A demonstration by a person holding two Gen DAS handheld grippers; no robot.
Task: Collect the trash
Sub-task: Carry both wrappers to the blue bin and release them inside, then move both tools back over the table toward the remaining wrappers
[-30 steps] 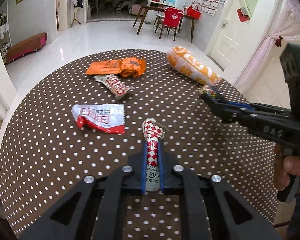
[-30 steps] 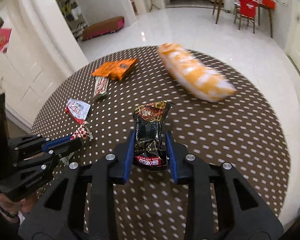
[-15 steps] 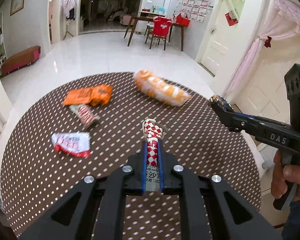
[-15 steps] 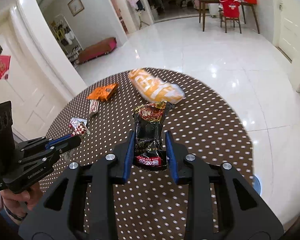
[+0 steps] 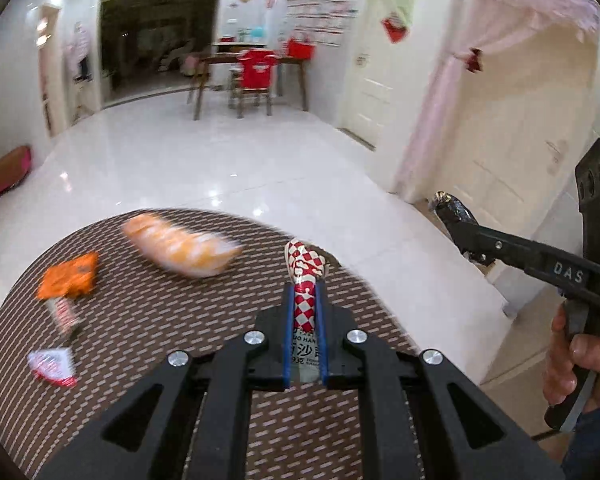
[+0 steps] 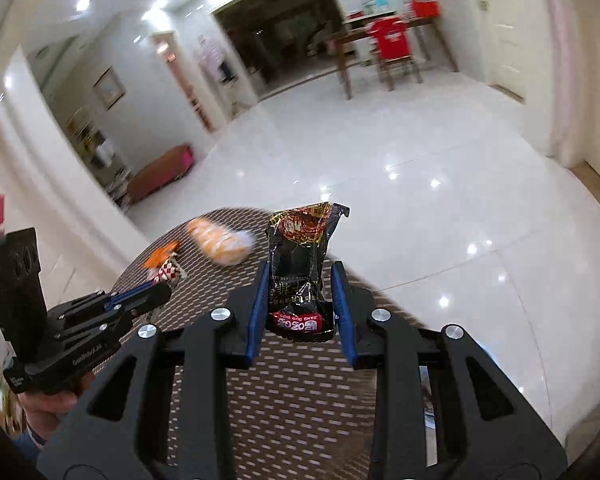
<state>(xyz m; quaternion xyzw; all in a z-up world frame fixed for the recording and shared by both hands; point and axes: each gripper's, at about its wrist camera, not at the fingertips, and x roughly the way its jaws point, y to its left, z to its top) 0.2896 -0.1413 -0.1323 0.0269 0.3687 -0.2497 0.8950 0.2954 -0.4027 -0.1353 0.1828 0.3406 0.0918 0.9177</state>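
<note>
The round table [image 5: 148, 320], covered in a brown cloth with pale dots, filled the lower part of both views, with white tiled floor [image 5: 204, 168] beyond it. The left gripper [image 5: 305, 280] was held above the table's near edge, its blue-lined fingers [image 5: 287, 332] pressed together on a narrow red-and-white checked wrapper [image 5: 306, 276], whose crumpled top stood out past the fingertips. The right gripper [image 6: 302, 276] was also held above the table, fingers [image 6: 260, 304] partly closed and pinching a black wrapper [image 6: 300, 264] by its sides; the torn top of that wrapper stood upright above the fingertips and a red label showed at its lower end. In the left wrist view the right gripper appeared at the right edge, out past the table rim over the floor, with a hand [image 5: 580, 360] on its grip. In the right wrist view the left gripper appeared at the lower left. Four pieces of trash lay on the table, all blurred: an orange-and-white bag [image 5: 180, 250] near the far edge, an orange packet [image 5: 70, 278] to its left, a thin red-and-white wrapper [image 5: 62, 314] touching or just below that packet, and a white-and-red packet [image 5: 54, 368] nearest the left rim, apart from the others.
</note>
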